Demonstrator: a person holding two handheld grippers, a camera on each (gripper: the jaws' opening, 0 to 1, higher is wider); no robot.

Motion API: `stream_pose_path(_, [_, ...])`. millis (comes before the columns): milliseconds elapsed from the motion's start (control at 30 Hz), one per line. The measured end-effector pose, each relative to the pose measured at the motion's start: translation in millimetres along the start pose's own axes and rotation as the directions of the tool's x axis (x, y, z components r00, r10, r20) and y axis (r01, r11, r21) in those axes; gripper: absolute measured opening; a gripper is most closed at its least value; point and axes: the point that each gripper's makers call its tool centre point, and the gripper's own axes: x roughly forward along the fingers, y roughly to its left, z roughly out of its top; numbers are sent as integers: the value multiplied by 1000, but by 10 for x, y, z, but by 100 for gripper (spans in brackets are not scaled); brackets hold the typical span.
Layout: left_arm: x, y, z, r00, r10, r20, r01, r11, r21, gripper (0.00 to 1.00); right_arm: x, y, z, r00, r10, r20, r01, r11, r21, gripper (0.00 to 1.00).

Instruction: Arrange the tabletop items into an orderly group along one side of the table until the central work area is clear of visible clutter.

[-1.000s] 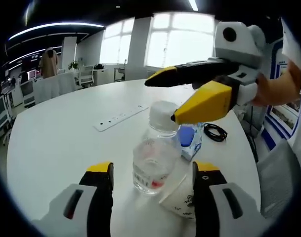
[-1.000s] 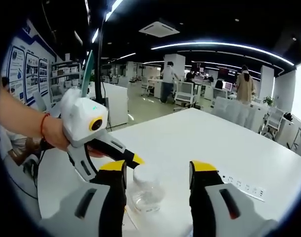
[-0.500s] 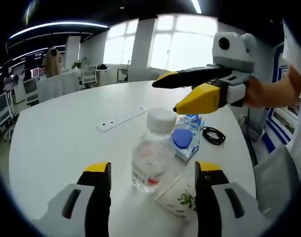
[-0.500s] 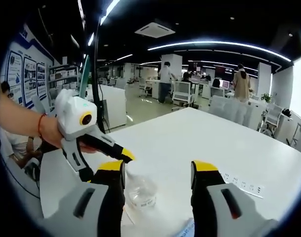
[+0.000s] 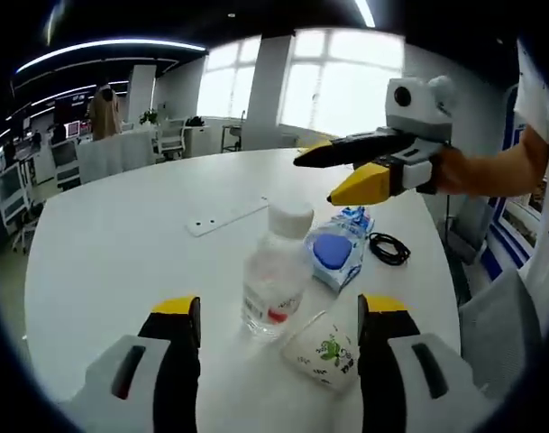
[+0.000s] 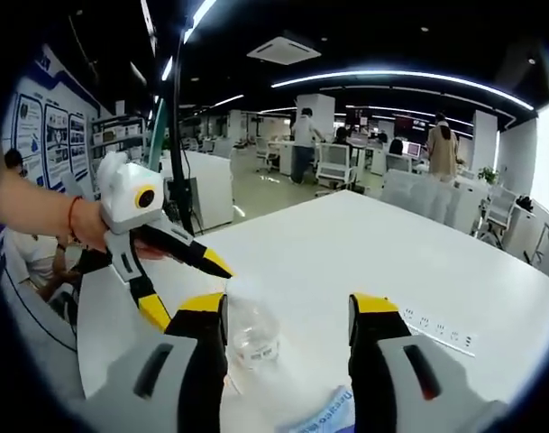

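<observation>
Bottle (image 5: pixel 274 284): clear, capped, seen upright between the spread left gripper (image 5: pixel 279 316) jaws, untouched.
Cup (image 5: pixel 325 351): tipped beside the bottle.
Right gripper (image 6: pixel 288 311): held spread above the bottle.

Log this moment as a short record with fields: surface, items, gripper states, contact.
surface: white table
bottle: clear water bottle with white cap, upright, between the left gripper's jaws in the left gripper view
cup: paper cup lying on its side beside the bottle
pack: blue tissue pack behind the bottle
cable: black cable, coiled near the table's edge
strip: white power strip farther back
left gripper: open, holding nothing
right gripper: open, raised above the table
contact: none seen
</observation>
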Motion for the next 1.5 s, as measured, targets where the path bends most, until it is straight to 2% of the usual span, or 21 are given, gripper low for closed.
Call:
stream_pose_path(467, [-233, -85, -109, 999, 34, 2, -34, 999, -40, 75, -113, -5, -230, 996, 57, -66, -57, 998, -4, 53])
stream_pose_path(700, [-328, -165, -172, 999, 40, 3, -40, 998, -56, 76, -135, 85, -423, 984, 126, -122, -127, 992, 4, 54])
stream_pose_path(833, [-400, -209, -209, 999, 45, 6, -45, 997, -69, 78, -137, 159, -522, 972, 171, -160, -174, 985, -6, 54])
stream_pose_path(1000, [-479, -263, -266, 999, 43, 5, -43, 996, -75, 79, -122, 266, -674, 947, 236, -218, -247, 969, -26, 54])
stream_pose_path(1033, [-498, -286, -283, 999, 42, 3, -42, 996, -74, 79, -122, 312, -714, 935, 266, -232, -278, 960, -18, 54])
stream_pose_path(1100, [-524, -327, -303, 999, 36, 2, -35, 996, -77, 79, -110, 362, -753, 923, 298, -243, -308, 951, -3, 53])
stream_pose_path(1133, [-545, -354, -315, 999, 33, 3, -33, 996, -80, 79, -104, 408, -787, 911, 328, -252, -337, 941, 7, 53])
stream_pose_path(1233, [-585, -410, -352, 999, 33, 4, -33, 996, -85, 79, -72, 472, -874, 887, 367, -280, -378, 926, 14, 51])
stream_pose_path(1267, [-599, -435, -368, 999, 32, 8, -31, 995, -94, 79, -64, 513, -917, 872, 393, -293, -404, 915, 25, 50])
stream_pose_path(1467, [-635, -500, -480, 999, 34, 6, -33, 992, -124, 79, 0, 610, -1066, 820, 461, -339, -477, 878, 40, 46])
stream_pose_path(1500, [-638, -504, -494, 999, 36, 7, -35, 991, -130, 79, 4, 649, -1080, 808, 480, -342, -496, 867, 46, 44])
